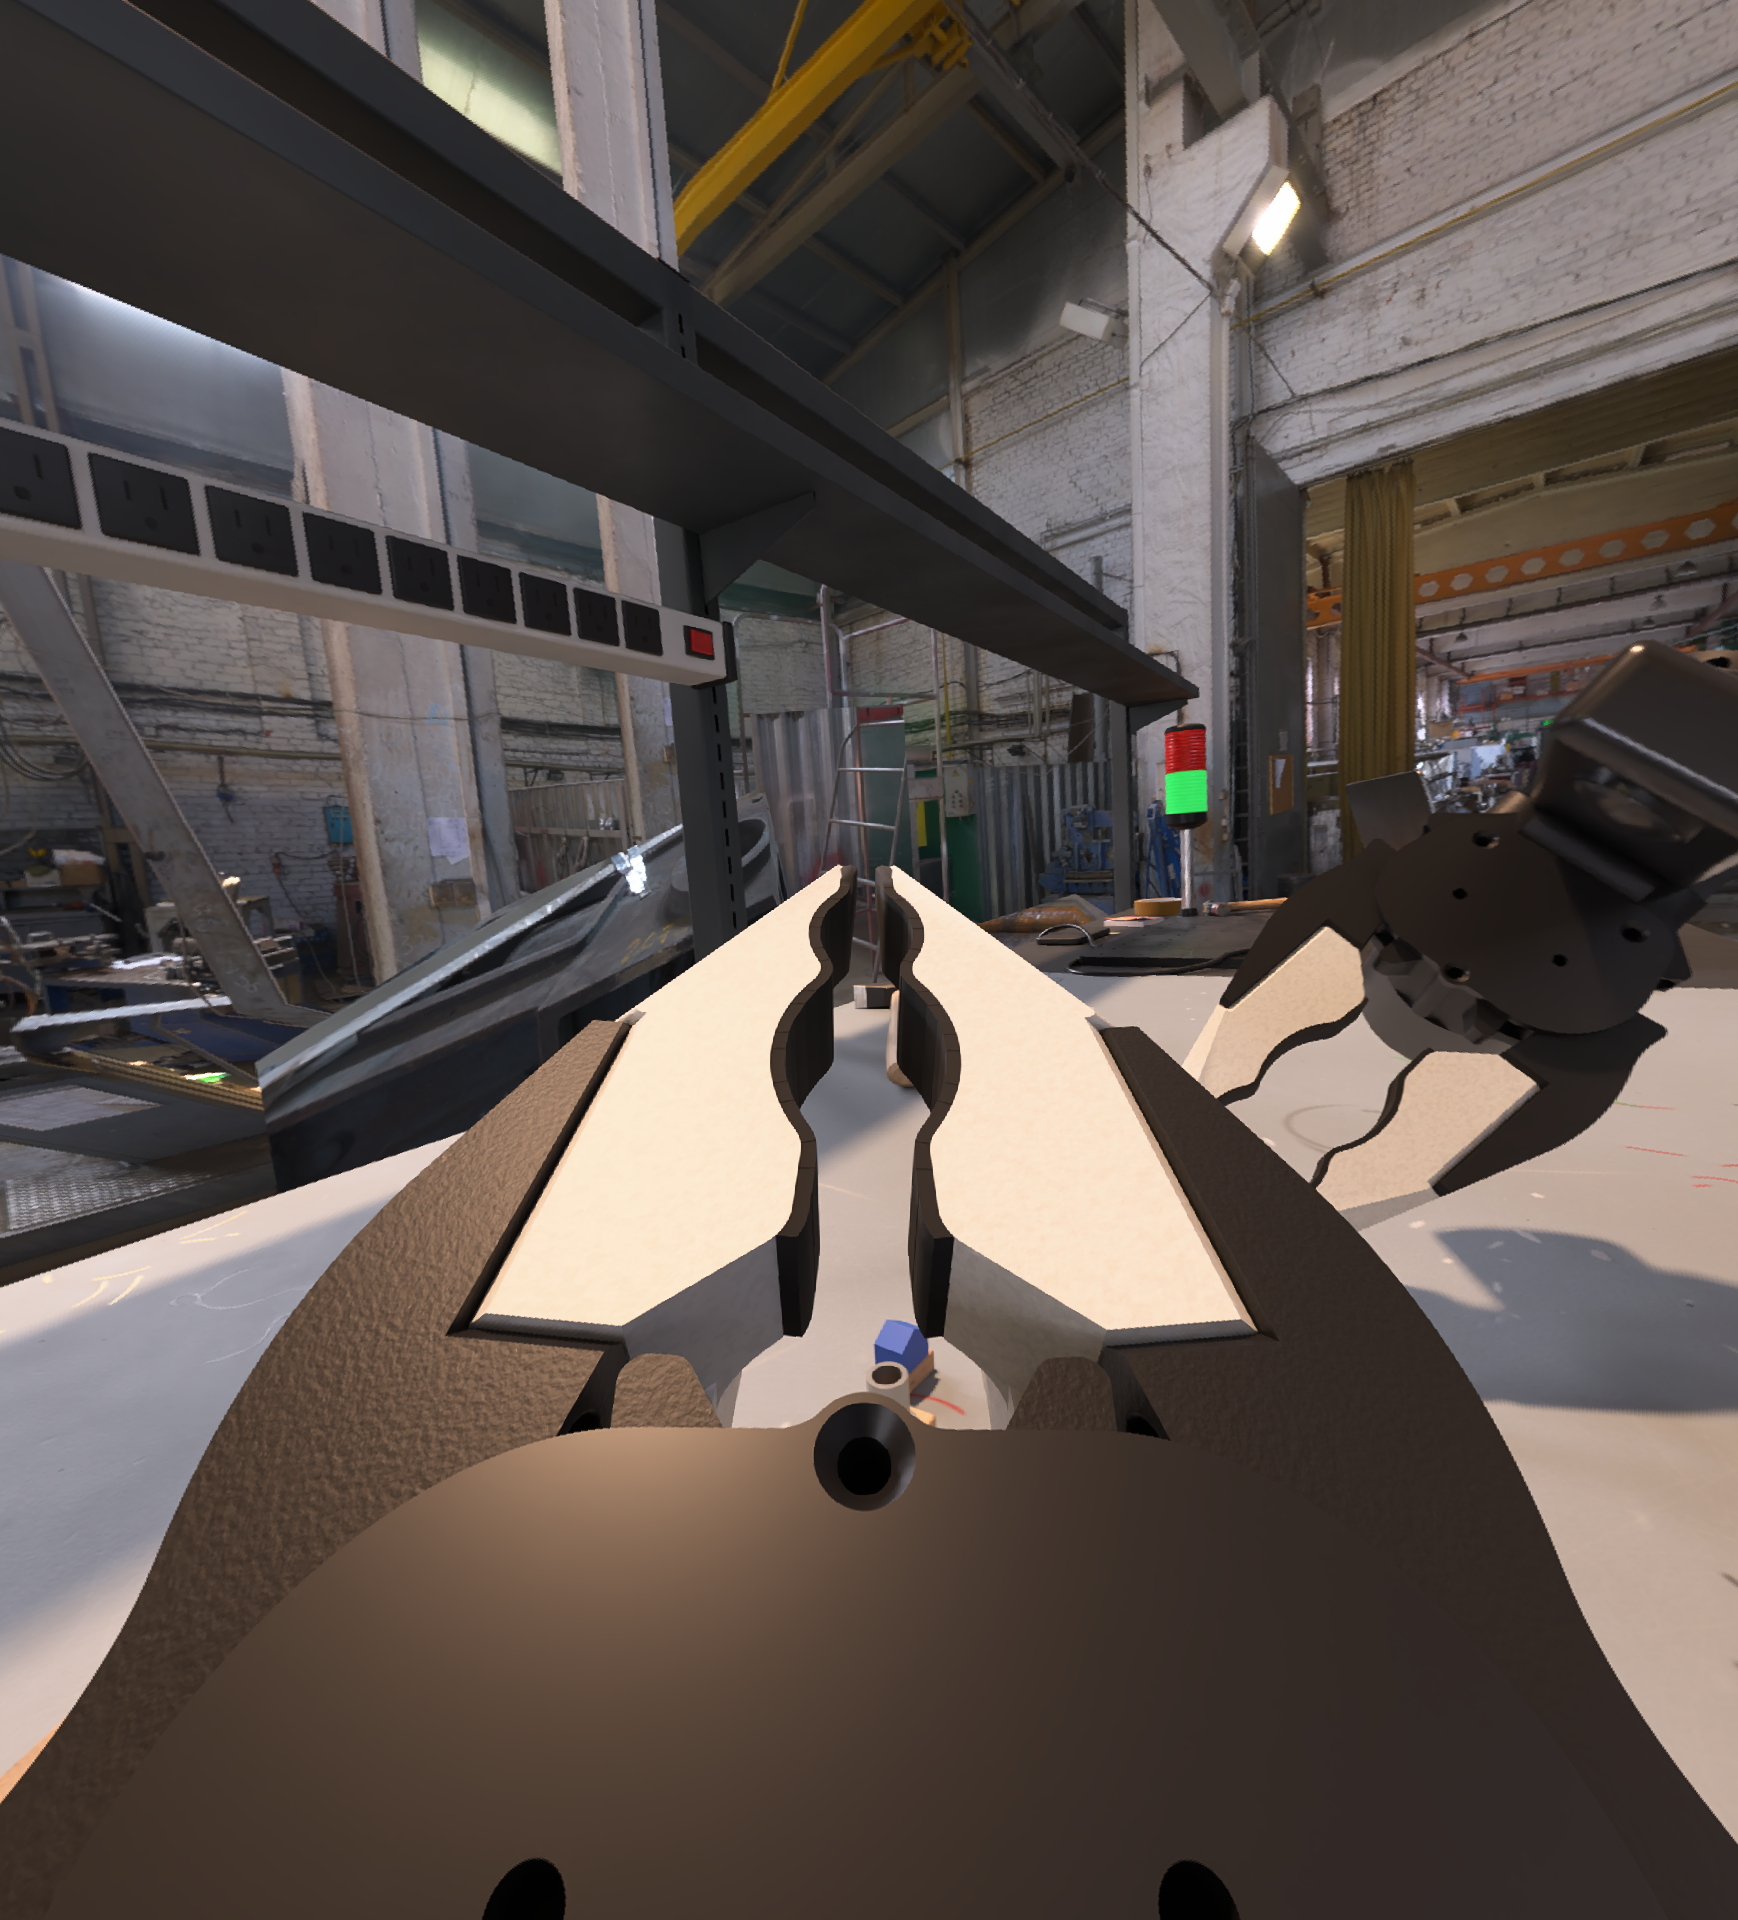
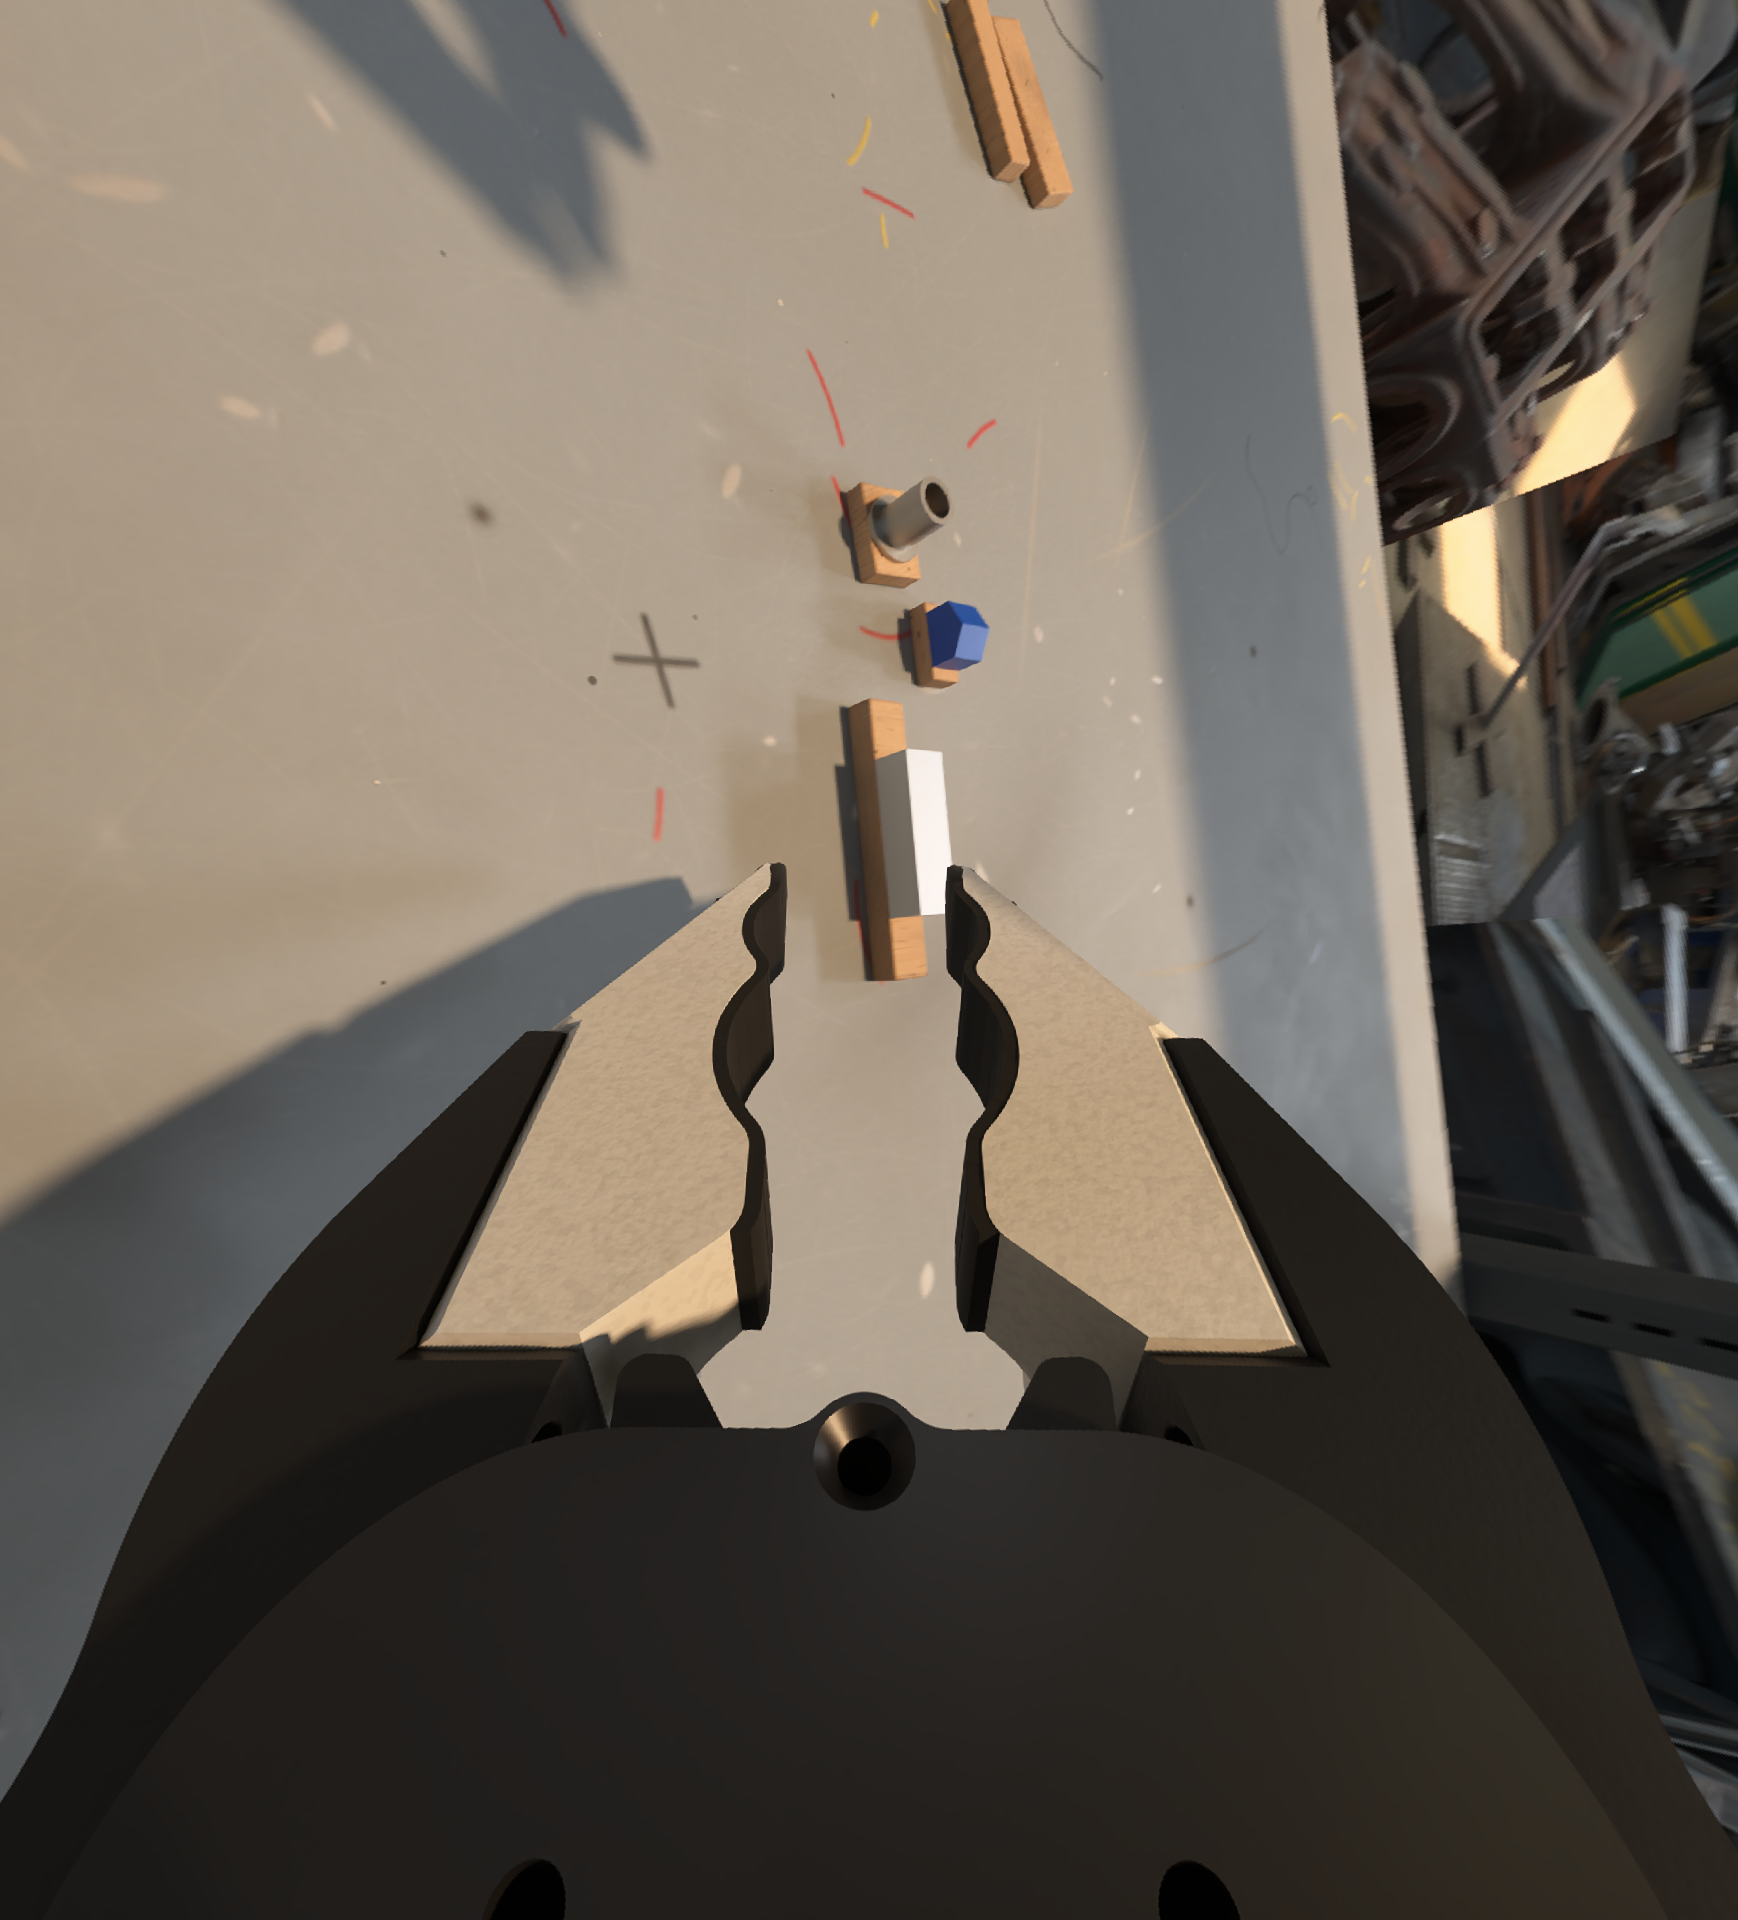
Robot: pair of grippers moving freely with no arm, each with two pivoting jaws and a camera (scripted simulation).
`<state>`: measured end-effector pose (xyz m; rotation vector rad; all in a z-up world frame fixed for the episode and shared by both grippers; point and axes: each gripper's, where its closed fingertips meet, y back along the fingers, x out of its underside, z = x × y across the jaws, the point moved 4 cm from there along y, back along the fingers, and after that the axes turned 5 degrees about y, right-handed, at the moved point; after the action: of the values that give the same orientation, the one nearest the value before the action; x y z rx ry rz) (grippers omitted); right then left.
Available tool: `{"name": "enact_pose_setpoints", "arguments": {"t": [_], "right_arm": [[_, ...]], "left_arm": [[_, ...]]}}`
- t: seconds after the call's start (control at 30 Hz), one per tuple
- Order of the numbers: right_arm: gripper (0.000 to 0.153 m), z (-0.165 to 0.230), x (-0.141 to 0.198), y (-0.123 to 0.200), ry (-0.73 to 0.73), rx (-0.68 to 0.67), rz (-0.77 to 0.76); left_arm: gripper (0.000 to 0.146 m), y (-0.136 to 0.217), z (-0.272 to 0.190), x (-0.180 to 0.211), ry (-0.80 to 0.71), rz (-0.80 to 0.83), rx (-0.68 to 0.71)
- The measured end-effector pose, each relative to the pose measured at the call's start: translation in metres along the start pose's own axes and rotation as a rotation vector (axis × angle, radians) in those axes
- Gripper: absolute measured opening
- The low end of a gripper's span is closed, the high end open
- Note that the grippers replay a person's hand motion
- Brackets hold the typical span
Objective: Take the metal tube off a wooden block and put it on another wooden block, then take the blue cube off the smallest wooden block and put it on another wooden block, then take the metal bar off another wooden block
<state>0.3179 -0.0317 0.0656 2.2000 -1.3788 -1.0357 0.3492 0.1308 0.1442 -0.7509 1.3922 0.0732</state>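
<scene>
In the right wrist view a metal tube (image 2: pixel 906 516) stands on a square wooden block (image 2: pixel 870 540). Next to it a blue cube (image 2: pixel 956 634) sits on the smallest block (image 2: pixel 925 670). A pale metal bar (image 2: pixel 912 831) lies on a long block (image 2: pixel 891 945). My right gripper (image 2: pixel 867 878) is open and empty, hovering above the near end of the bar and its block. My left gripper (image 1: pixel 867 878) is shut with only a slit between its fingers, holding nothing. Low between its fingers I see the blue cube (image 1: pixel 899 1343) and the tube (image 1: pixel 886 1380). The right gripper (image 1: pixel 1260 1127) shows to its right.
Two long wooden blocks (image 2: pixel 1010 104) lie side by side at the far end of the grey table (image 2: pixel 429 520). The table edge (image 2: pixel 1364 727) runs close beside the row of blocks. A dark shelf (image 1: pixel 532 343) with a power strip (image 1: pixel 325 540) hangs over the table.
</scene>
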Motion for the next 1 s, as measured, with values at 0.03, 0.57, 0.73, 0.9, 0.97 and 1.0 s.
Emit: {"name": "enact_pose_setpoints", "arguments": {"t": [0.03, 0.57, 0.73, 0.9, 0.97, 1.0], "right_arm": [[0.031, 0.002, 0.001, 0.0, -0.023, -0.016, -0.002], [0.041, -0.013, -0.014, -0.013, -0.413, -0.213, -0.1], [0.036, -0.032, -0.039, -0.05, -0.257, -0.336, -0.049], [0.032, -0.041, -0.049, -0.08, -0.183, -0.528, 0.001], [0.027, -0.04, -0.051, -0.088, -0.153, -0.589, 0.023], [0.025, -0.039, -0.051, -0.091, -0.137, -0.609, 0.036]], "left_arm": [[0.003, 0.0, -0.001, 0.0, 0.005, 0.001, 0.004], [0.002, 0.007, -0.006, -0.009, 0.017, -0.025, 0.008], [0.0, 0.028, -0.04, -0.015, -0.002, -0.015, 0.167], [0.0, 0.045, -0.081, -0.017, -0.092, -0.012, 0.382], [0.0, 0.046, -0.088, -0.016, -0.115, -0.008, 0.41], [0.0, 0.047, -0.089, -0.016, -0.115, -0.008, 0.417]]}}
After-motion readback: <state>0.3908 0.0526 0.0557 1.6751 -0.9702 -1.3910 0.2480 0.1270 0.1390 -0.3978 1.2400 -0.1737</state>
